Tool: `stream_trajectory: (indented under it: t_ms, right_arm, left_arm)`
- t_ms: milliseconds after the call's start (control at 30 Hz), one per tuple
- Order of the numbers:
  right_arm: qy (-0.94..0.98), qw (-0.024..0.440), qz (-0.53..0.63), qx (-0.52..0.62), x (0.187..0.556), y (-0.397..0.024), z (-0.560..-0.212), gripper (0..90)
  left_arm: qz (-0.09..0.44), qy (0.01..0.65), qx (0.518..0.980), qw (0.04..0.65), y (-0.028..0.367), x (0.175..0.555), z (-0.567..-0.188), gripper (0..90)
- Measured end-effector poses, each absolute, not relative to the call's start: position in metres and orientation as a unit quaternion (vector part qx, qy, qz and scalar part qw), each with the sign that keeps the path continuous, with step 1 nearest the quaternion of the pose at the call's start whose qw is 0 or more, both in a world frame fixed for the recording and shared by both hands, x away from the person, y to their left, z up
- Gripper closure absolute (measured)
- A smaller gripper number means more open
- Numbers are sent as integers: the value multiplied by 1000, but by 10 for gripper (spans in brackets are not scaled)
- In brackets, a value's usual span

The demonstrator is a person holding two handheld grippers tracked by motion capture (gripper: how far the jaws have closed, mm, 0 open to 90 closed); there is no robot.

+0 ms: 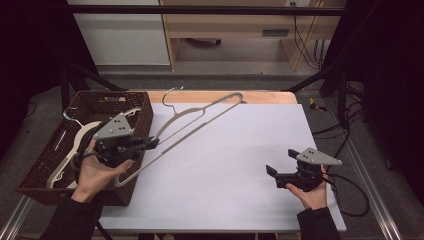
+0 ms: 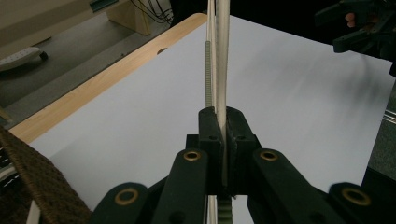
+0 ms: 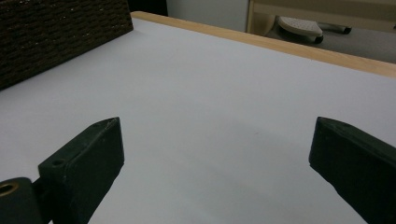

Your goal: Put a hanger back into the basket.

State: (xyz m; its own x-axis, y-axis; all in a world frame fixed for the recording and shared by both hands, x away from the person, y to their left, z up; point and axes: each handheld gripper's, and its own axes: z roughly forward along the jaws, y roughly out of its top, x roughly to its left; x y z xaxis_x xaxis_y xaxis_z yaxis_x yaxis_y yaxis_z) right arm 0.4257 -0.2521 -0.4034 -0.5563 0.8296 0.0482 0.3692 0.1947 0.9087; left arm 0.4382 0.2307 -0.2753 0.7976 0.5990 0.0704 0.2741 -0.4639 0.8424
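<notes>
The left gripper (image 1: 150, 144) is clamped on a pale beige clothes hanger (image 1: 200, 117), its jaws pressed together around one slim arm of it near the left edge of the table (image 1: 260, 96). The hanger is thin and flat, cream-coloured, with a silver wire hook (image 1: 170, 97) at its top, a long sloping shoulder and a lower bar running alongside it; it stretches slantwise from the front left, over the rim of the dark woven basket (image 1: 142, 107), up toward the back edge of the table, lifted clear of the white sheet (image 1: 240, 165). In the left gripper view a ribbed strip runs beside the gripped arm. A second white hanger (image 1: 70, 145) lies inside the basket. The right gripper (image 1: 282, 167) hangs over the front right part of the sheet, jaws wide apart with nothing between them.
</notes>
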Motion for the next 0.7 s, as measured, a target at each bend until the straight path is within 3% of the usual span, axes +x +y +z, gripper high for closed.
stream_trajectory:
  t_ms: [700]
  right_arm:
    - [738, 239, 483, 406, 426, -253, -403, 37]
  left_arm:
    - [224, 310, 818, 430, 313, 463, -258, 870]
